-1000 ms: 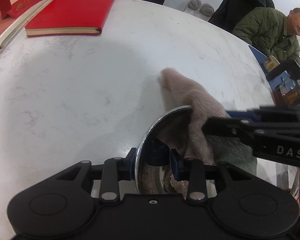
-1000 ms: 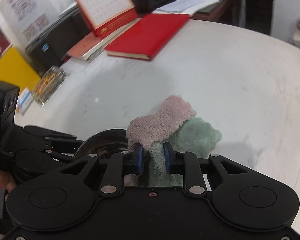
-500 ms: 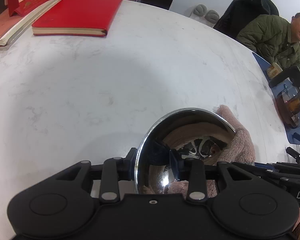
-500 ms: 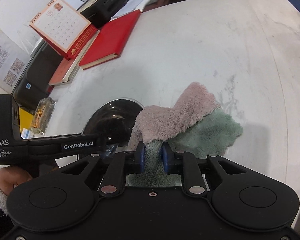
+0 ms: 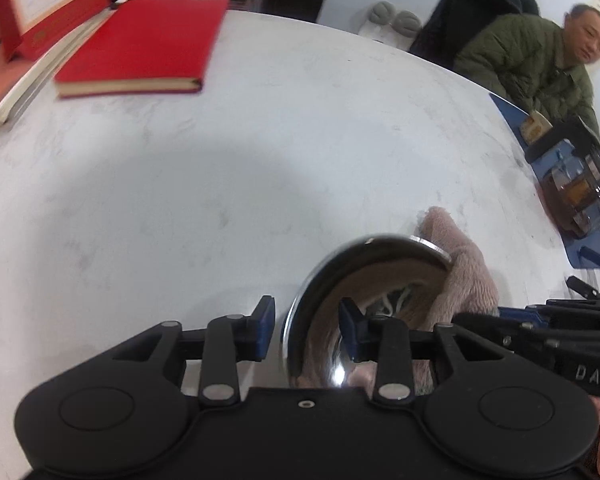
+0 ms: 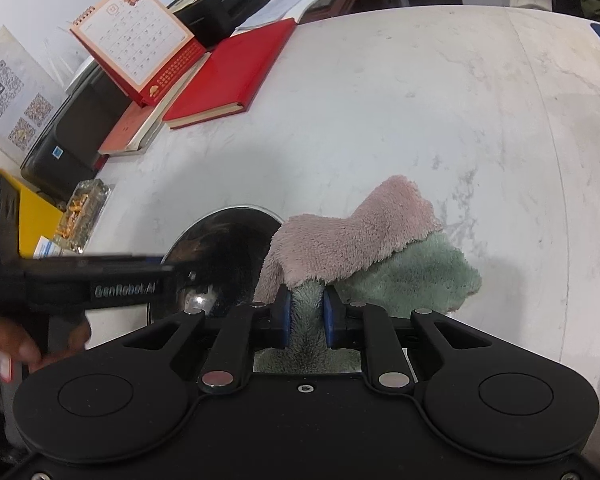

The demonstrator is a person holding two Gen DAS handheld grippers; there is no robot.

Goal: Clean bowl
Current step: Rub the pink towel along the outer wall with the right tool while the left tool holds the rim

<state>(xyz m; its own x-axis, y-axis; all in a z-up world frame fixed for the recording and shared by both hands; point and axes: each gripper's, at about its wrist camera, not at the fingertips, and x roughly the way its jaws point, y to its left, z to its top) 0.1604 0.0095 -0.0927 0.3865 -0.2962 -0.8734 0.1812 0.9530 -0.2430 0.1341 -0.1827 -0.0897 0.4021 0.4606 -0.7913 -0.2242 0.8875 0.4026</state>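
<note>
A shiny steel bowl (image 5: 364, 284) sits on the white marble table, its near rim between the fingers of my left gripper (image 5: 306, 330). The jaws stand apart, with a gap between the left pad and the rim. The bowl also shows in the right wrist view (image 6: 220, 248), left of the cloth. My right gripper (image 6: 306, 314) is shut on a fluffy cloth (image 6: 348, 240), pink on one side and green on the other. The cloth lies against the bowl's right side; its pink side (image 5: 464, 268) shows past the rim in the left wrist view.
A red notebook (image 5: 140, 48), a desk calendar (image 6: 136, 40) and stacked books lie at the table's far left. A glass teapot (image 5: 580, 188) on a blue mat stands at the right edge. A seated man in a green jacket (image 5: 540, 64) is beyond the table.
The cloth came out of the bowl and now rests at its right side. My left gripper's jaws have opened off the bowl's rim. The right gripper stays shut on the cloth.
</note>
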